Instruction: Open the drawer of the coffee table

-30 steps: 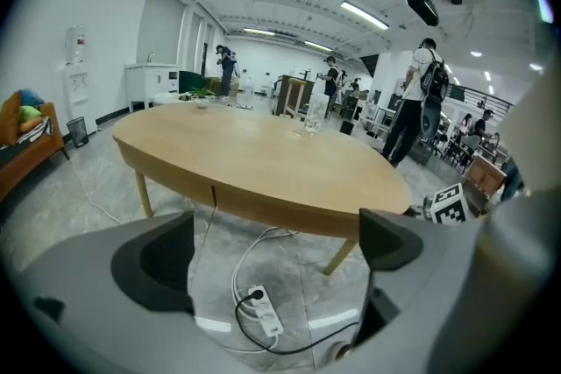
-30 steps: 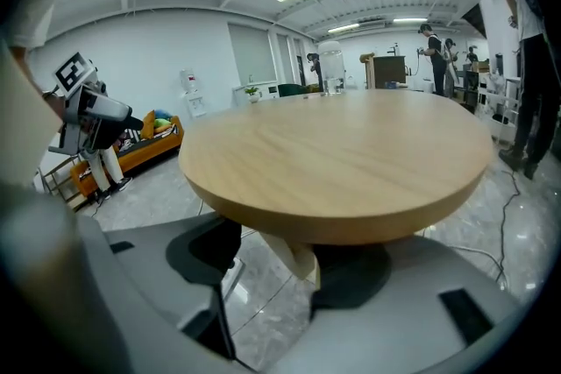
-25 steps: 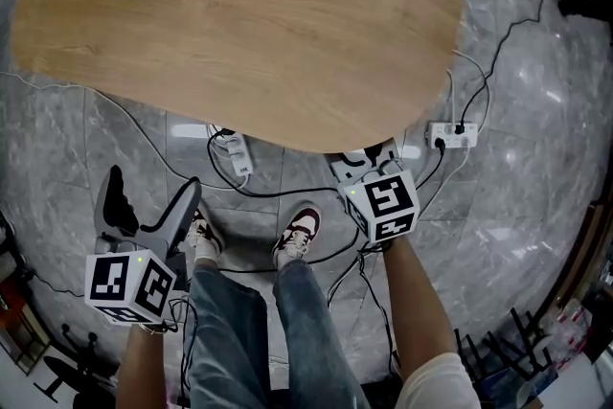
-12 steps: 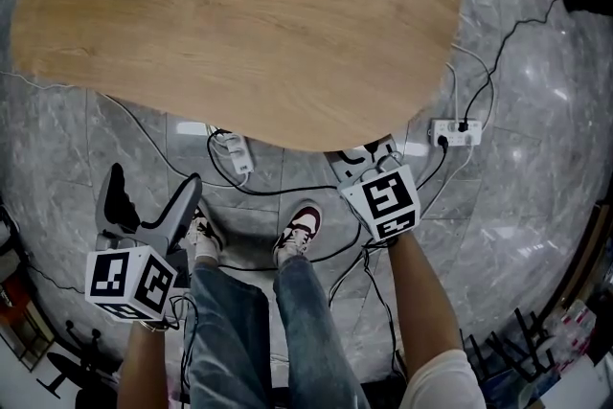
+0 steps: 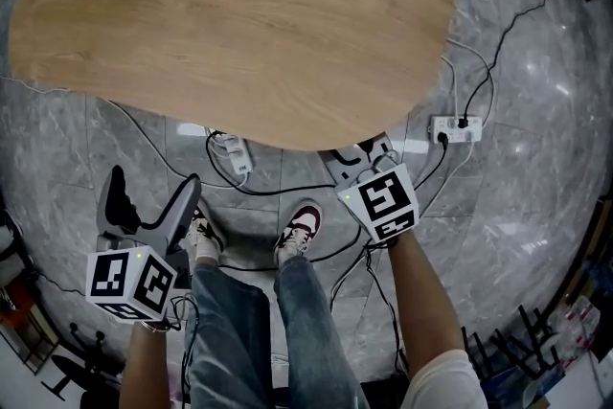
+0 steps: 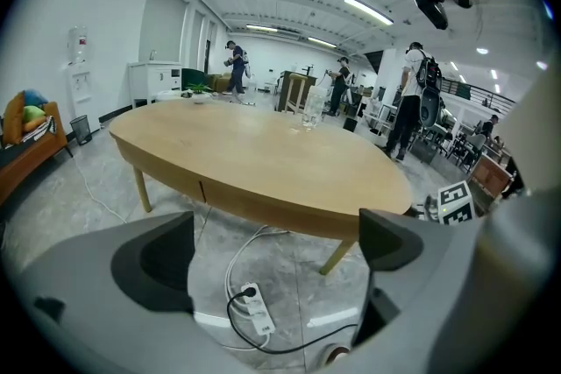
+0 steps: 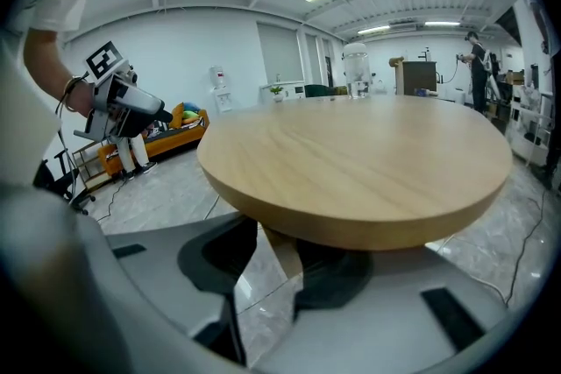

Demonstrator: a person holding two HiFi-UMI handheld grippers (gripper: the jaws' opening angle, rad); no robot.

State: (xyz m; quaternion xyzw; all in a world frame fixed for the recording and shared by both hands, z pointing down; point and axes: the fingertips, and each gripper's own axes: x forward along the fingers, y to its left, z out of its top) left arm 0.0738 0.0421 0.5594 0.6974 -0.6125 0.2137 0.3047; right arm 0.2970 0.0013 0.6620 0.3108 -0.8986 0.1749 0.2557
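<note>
The oval wooden coffee table (image 5: 239, 24) fills the top of the head view. Its apron shows a vertical drawer seam (image 6: 203, 188) in the left gripper view. My left gripper (image 5: 153, 182) hangs at the lower left beside the person's leg, well short of the table, jaws wide open and empty (image 6: 276, 232). My right gripper (image 5: 362, 155) has its tips tucked under the table's near edge (image 7: 359, 228). Its jaws (image 7: 272, 267) have just been closing to a narrow gap. They press on nothing; a wooden table leg (image 7: 279, 250) shows in the gap, beyond them.
Two white power strips (image 5: 235, 153) (image 5: 452, 131) and black and white cables lie on the grey marble floor under and beside the table. The person's shoes (image 5: 299, 230) stand just short of its edge. Other people and furniture are far behind the table (image 6: 412, 101).
The right gripper's marker cube has rolled slightly in place. The left gripper and the table look the same.
</note>
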